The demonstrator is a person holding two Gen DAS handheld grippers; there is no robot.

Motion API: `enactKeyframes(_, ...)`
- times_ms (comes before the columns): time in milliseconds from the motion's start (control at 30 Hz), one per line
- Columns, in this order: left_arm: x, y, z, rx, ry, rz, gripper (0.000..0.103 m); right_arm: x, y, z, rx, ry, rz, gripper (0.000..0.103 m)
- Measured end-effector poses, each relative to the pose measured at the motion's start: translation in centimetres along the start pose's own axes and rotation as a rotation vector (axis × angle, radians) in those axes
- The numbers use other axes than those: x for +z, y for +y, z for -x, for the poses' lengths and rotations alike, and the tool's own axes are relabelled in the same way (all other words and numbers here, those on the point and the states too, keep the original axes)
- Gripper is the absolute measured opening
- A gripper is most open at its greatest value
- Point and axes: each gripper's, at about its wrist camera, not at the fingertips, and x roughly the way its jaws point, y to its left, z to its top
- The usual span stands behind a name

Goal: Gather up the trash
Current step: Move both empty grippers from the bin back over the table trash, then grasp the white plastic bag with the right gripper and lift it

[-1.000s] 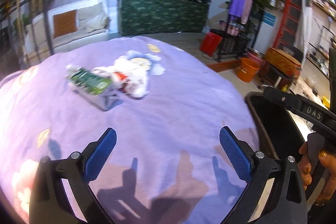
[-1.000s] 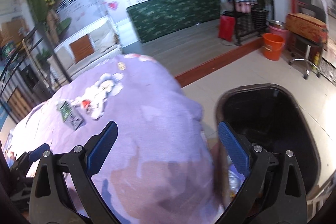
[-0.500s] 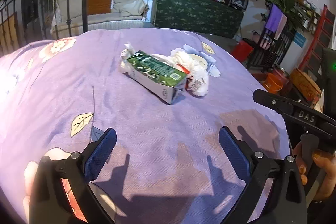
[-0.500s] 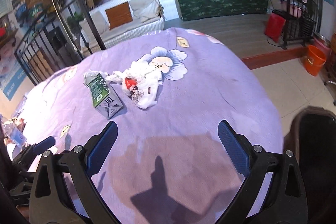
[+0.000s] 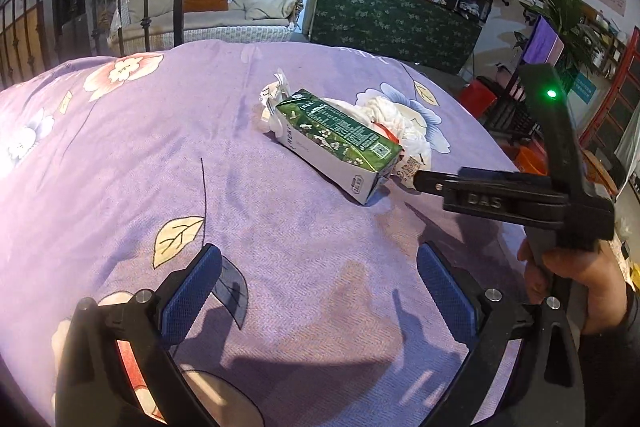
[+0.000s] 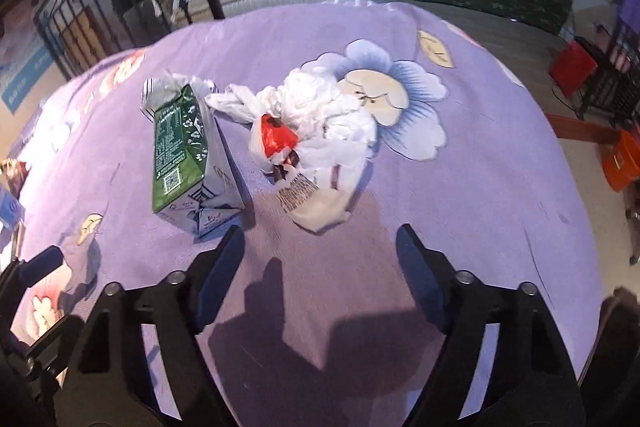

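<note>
Left wrist view: the left tool (image 5: 316, 283) hangs over the purple floral bed cover (image 5: 120, 167), jaws wide apart and empty, angled down at the fabric. The trash is uncollected: a green carton (image 5: 340, 143) lies on its side mid-cover, with a crumpled white plastic bag (image 5: 394, 119) touching its far side. The right tool's body enters from the right, gripped by a hand (image 5: 576, 279), its tip near the carton's near end.

Right wrist view: the right tool (image 6: 320, 255) points down at the same pile, jaws apart with nothing between them; they have just been closing somewhat. The carton (image 6: 184, 147) sits just beyond the left finger (image 6: 218, 267), the bag (image 6: 320, 131) ahead, near centre. A dark shape at the lower right edge is possibly a bin; too little shows.

Progress: both pieces remain on the bed; no pickup has begun.
</note>
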Motion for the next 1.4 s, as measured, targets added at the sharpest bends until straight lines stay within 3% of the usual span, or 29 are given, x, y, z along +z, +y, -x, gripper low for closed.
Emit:
enactKeyframes(167,0.7,0.8,-0.4,-0.003,0.009,0.019,0.096,1.9,1.5,-2.5,-0.064,0.024,0.115,0.061)
enactKeyframes(267,1.1,1.3,-0.8,-0.011,0.015,0.037,0.096,2.2,1.9,-3.8,-0.102,0.05,0.164,0.045)
enactKeyframes(333,1.4,1.5,-1.1,-0.02,0.019,0.044,0.096,2.1,1.6,-4.2,-0.099,0.069,0.165,0.025)
enactKeyframes(433,1.8,1.5,-1.4,-0.029,0.019,0.05,0.096,1.9,0.9,-3.4,-0.074,0.058,0.133,0.016)
enactKeyframes(633,3.3,1.6,-2.8,-0.073,0.036,0.093,0.096,0.7,-0.2,-0.3,-0.032,0.016,0.064,0.013)
enactKeyframes(933,7.4,0.1,-5.4,-0.094,0.06,0.095,0.096,-2.0,-2.0,4.2,-0.086,-0.081,-0.021,0.013)
enactKeyframes(1233,10.6,-0.7,-11.5,-0.047,0.264,0.138,0.095,-4.2,-2.0,8.2,-0.124,-0.165,-0.054,0.013)
enactKeyframes(1333,10.4,-0.7,-12.8,-0.042,0.315,0.154,0.093,-5.2,-2.3,8.9,-0.127,-0.175,-0.076,0.013)
enactKeyframes(1400,10.1,-0.4,-13.3,-0.02,0.324,0.157,0.084,-5.8,-2.8,9.3,-0.129,-0.179,-0.097,0.013)
